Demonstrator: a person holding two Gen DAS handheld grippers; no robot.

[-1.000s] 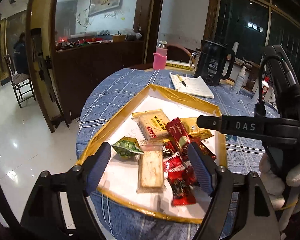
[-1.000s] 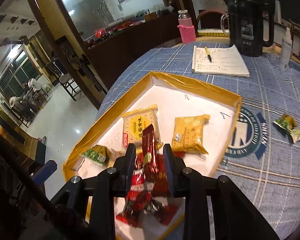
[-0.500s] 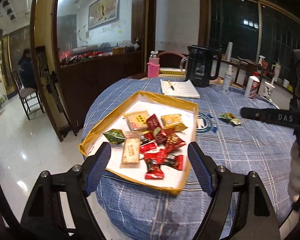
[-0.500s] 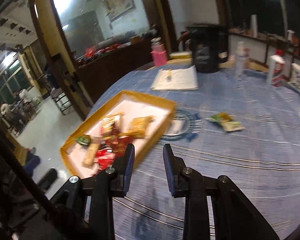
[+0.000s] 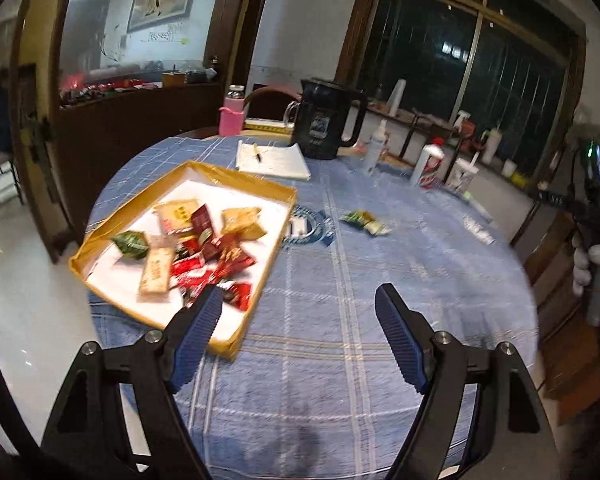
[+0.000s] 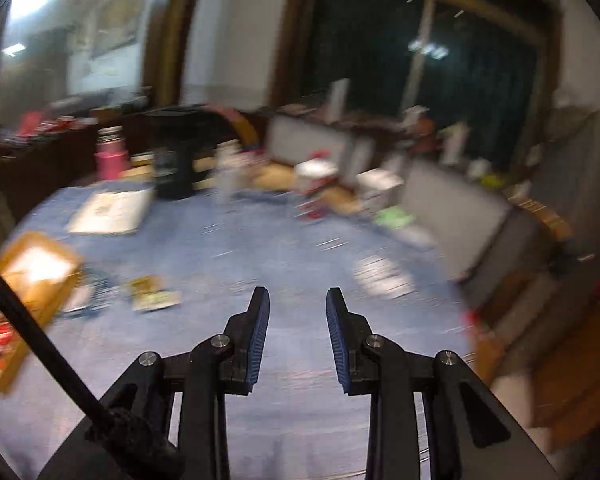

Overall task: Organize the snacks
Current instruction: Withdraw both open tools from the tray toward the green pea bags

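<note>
A: Start with the big things. The bench (image 5: 340,300) under its blue checked cloth is crowded along the far side: a black jug (image 5: 326,120), a notebook (image 5: 272,160), bottles. A wide sweep toward that side could knock one over.

B: And the tray (image 5: 256,288)?

A: It lies at the bench's left edge, its near corner close to the rim. Most snacks are piled inside it, red packets (image 5: 208,264) on top of one another. A push on that corner could tip it off the bench.

B: Anything not yet in it?

A: One green-and-yellow packet (image 5: 364,222) lies alone on the cloth, right of the tray, well apart from both tools. The right wrist view is heavily blurred, so aiming for the packet from it risks a miss.

B: The jaws?

A: The left gripper (image 5: 298,334) stands wide open and empty. The right gripper (image 6: 298,308) is narrowly parted, nothing between its pads; that gap may only crumple the thin wrapper or skid it along.
</note>
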